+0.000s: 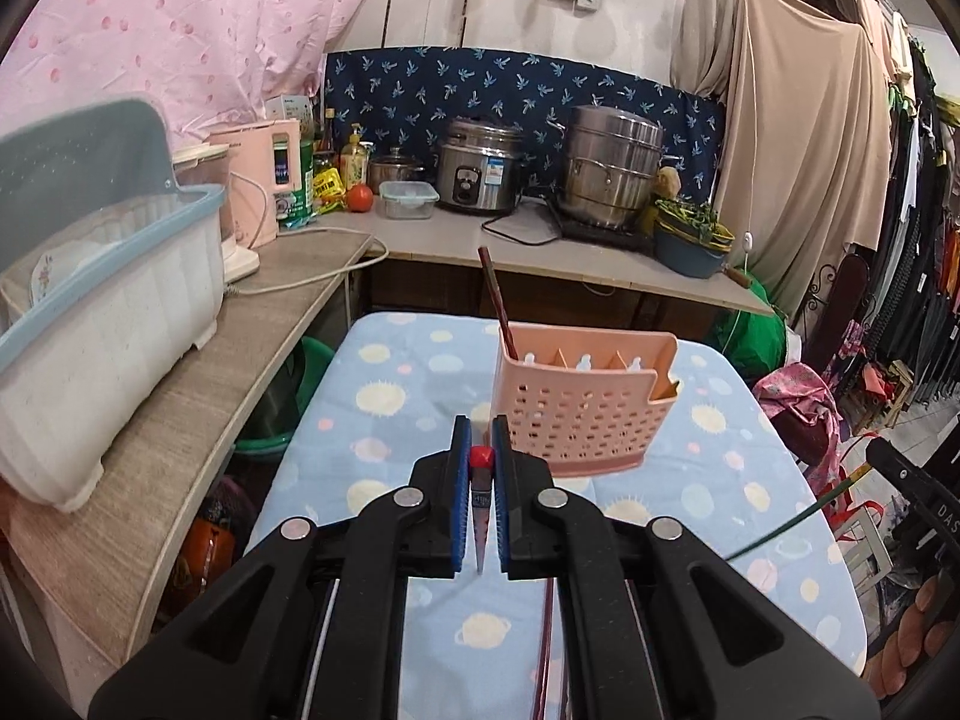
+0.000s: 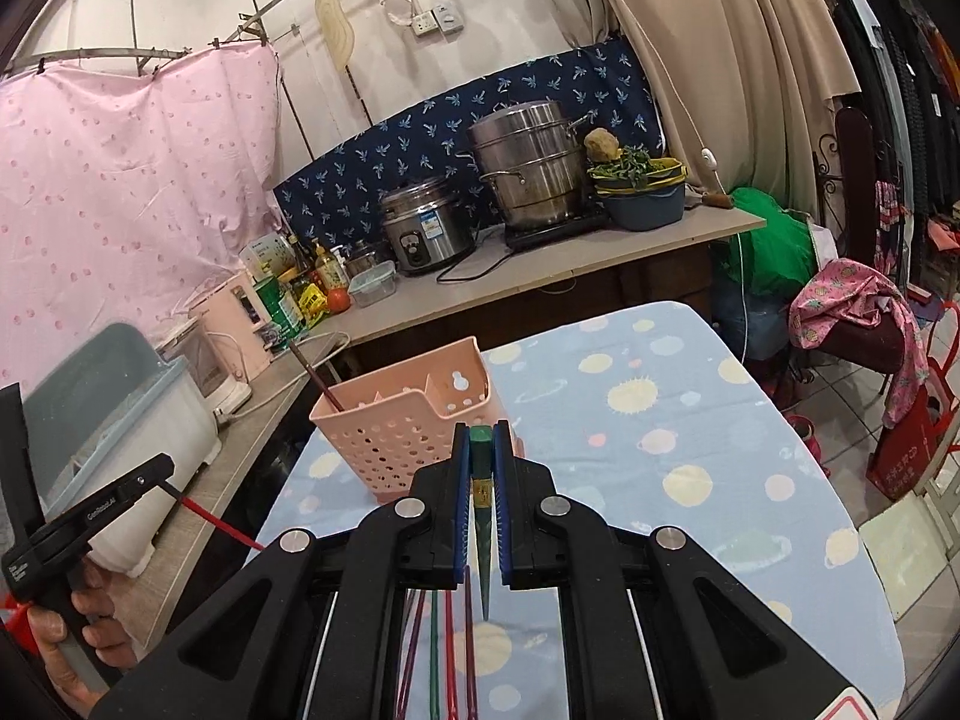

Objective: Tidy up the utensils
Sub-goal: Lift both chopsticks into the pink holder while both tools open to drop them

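Left wrist view looks along the left gripper [image 1: 480, 468], whose jaws are closed tight on a red chopstick [image 1: 480, 483]; its square red end shows between the blue pads and its thin tip points back toward the camera. Ahead, a pink perforated utensil holder [image 1: 579, 399] stands on the tabletop [image 1: 372, 420], which wears a light blue cloth printed with planets and suns. One dark brown chopstick [image 1: 498, 300] leans upright in the holder's leftmost compartment. Another dark red chopstick [image 1: 547, 648] lies on the cloth below the jaws. At the right edge the right gripper's black body shows with a green stick reaching from it.

Right wrist view shows the right gripper [image 2: 480, 462] with its jaws closed on a green chopstick [image 2: 482, 516], the blunt green end forward and the pointed tip toward the camera. The pink holder sits just beyond the jaws, slightly left. Several loose chopsticks [image 2: 441, 654], purple, green and red, lie side by side on the cloth beneath the gripper. At lower left a person's hand [image 2: 57, 642] grips the handle of the left gripper, the red chopstick sticking out from it.

Behind the tabletop a counter [image 1: 456, 237] carries a rice cooker [image 1: 477, 165], a steel steamer pot [image 1: 612, 171] and a white dish rack [image 1: 102, 312].
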Demonstrator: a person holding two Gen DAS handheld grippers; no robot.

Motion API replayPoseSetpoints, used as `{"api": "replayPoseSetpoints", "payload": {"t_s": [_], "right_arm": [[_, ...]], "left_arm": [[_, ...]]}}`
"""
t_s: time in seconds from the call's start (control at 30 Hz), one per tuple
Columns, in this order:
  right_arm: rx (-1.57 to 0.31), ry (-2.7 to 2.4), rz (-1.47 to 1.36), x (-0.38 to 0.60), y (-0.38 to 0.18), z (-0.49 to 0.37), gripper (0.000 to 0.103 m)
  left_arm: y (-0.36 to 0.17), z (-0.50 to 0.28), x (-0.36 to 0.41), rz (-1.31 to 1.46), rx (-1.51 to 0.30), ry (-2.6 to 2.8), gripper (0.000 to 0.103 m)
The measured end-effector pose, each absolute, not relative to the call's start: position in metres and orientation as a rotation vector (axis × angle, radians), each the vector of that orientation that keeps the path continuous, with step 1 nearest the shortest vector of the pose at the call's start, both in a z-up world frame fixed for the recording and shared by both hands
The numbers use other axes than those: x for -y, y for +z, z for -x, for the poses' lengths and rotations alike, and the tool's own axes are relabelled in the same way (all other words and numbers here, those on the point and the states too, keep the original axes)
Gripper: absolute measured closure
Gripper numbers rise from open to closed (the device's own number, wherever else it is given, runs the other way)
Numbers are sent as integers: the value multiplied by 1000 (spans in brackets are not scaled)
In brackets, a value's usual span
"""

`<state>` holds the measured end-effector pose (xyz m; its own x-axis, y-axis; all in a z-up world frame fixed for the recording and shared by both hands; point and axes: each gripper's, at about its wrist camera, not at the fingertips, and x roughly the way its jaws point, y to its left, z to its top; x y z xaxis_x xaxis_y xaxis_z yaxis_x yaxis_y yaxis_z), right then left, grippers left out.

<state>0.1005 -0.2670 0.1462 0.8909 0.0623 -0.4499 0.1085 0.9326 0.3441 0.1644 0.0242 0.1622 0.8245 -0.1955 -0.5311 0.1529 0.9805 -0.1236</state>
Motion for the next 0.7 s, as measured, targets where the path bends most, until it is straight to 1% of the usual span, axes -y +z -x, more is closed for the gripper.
{"api": "replayPoseSetpoints", "payload": {"t_s": [0.27,0.57,0.7], "right_arm": [[-367,-5,-398,273,182,-134,96],[-178,20,-482,279,224,-169,96],[-125,17,-516,282,233,-186,96]], "left_arm": [[204,-188,-18,103,-487,-202,96],[273,-208,-13,182,-255,-213,96],[289,-218,-11,213,-167,-215,96]]}}
